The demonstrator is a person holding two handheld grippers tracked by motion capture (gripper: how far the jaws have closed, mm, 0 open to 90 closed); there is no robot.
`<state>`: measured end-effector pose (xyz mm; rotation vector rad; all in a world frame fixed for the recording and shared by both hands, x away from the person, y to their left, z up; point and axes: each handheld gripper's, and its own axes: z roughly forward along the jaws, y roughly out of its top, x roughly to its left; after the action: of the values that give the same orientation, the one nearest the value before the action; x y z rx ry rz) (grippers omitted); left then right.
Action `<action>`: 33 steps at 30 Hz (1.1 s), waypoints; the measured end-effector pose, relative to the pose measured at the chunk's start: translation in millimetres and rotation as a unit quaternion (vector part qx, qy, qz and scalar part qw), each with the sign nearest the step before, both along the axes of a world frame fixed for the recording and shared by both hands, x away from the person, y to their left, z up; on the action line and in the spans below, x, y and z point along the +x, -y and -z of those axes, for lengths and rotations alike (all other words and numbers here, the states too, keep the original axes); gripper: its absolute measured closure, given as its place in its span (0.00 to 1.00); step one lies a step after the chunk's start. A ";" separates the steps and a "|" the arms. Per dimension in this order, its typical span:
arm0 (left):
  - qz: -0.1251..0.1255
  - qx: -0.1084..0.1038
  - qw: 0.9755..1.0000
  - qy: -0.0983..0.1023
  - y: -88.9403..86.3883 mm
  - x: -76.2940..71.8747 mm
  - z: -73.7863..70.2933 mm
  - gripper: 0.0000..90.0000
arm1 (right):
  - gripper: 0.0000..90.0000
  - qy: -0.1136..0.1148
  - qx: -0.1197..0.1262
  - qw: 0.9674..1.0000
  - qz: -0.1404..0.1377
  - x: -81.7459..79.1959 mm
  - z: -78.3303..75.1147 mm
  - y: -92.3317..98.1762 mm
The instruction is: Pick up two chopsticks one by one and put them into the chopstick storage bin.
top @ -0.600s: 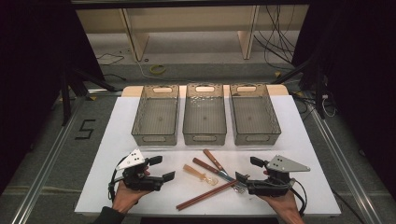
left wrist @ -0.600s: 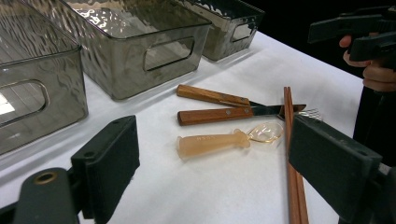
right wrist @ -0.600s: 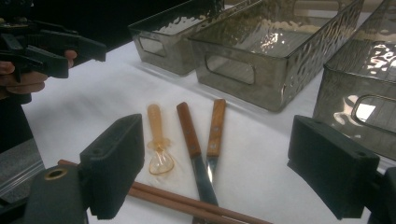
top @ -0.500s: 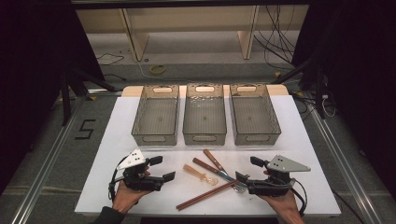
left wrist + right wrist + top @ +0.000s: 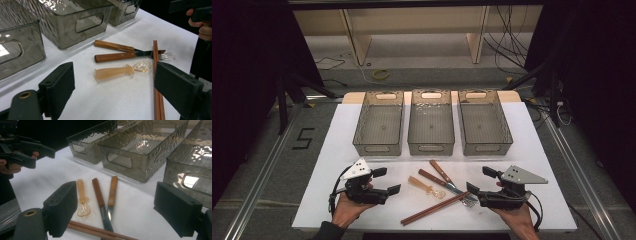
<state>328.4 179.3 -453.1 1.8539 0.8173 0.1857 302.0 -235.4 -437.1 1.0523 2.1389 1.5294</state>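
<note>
A white table (image 5: 337,150) is seen from above, with three grey translucent bins set side by side along its far half: a left bin (image 5: 379,122), a middle bin (image 5: 431,121) and a right bin (image 5: 484,121). All three are seen to be empty.

On the near half of the table, between the two grippers, a small group of utensils is laid out. A translucent orange spoon (image 5: 426,186) is placed at the left of the group, its bowl turned toward the right. Just to its right, two wooden-handled utensils are laid almost parallel: a wooden-handled knife (image 5: 435,179) and a wooden-handled fork (image 5: 447,176), the tines of which are seen in the left gripper view beside the chopsticks. A pair of brown chopsticks (image 5: 434,208) is laid at a slant nearest the person, crossing over the metal ends of the knife and fork.

The left gripper (image 5: 383,181) is held in a hand at the near left of the table, its jaws spread wide and nothing between them; it is pointed toward the utensils. The right gripper (image 5: 481,181) is held at the near right, its jaws likewise spread wide and empty, close to the right end of the chopsticks.
</note>
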 end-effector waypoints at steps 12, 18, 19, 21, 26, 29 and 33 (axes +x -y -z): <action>0.059 0.083 0.994 -0.041 33.6 -2.1 -4.7 0.22 | 0.21 -0.005 0.003 1.000 0.007 1.1 -1.8 1.7; 0.082 0.131 0.986 -0.063 52.9 -2.3 -5.1 0.23 | 0.21 -0.007 0.000 1.000 0.009 0.5 -2.1 3.1; 0.082 0.131 0.986 -0.063 52.9 -2.3 -5.1 0.24 | 0.21 -0.009 -0.001 1.000 0.010 0.3 -2.2 3.1; 0.088 0.150 0.983 -0.065 61.7 -2.3 -5.5 0.25 | 0.21 -0.009 -0.002 1.000 0.011 0.1 -2.3 3.1; 0.099 0.175 0.976 -0.081 73.6 -1.0 -4.7 0.24 | 0.21 -0.011 -0.005 1.000 0.010 -0.2 -2.4 3.4; 0.101 0.200 0.971 -0.089 82.3 -0.3 -1.6 0.25 | 0.21 -0.011 -0.009 1.000 0.006 -0.4 -2.1 2.7; 0.121 0.223 0.962 -0.097 91.2 -0.6 0.1 0.29 | 0.22 -0.011 -0.011 1.000 0.005 -0.9 -2.2 2.2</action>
<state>327.8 88.1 -453.2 2.4105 0.7087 0.0328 301.1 -237.6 -434.9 1.0761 2.1556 1.4937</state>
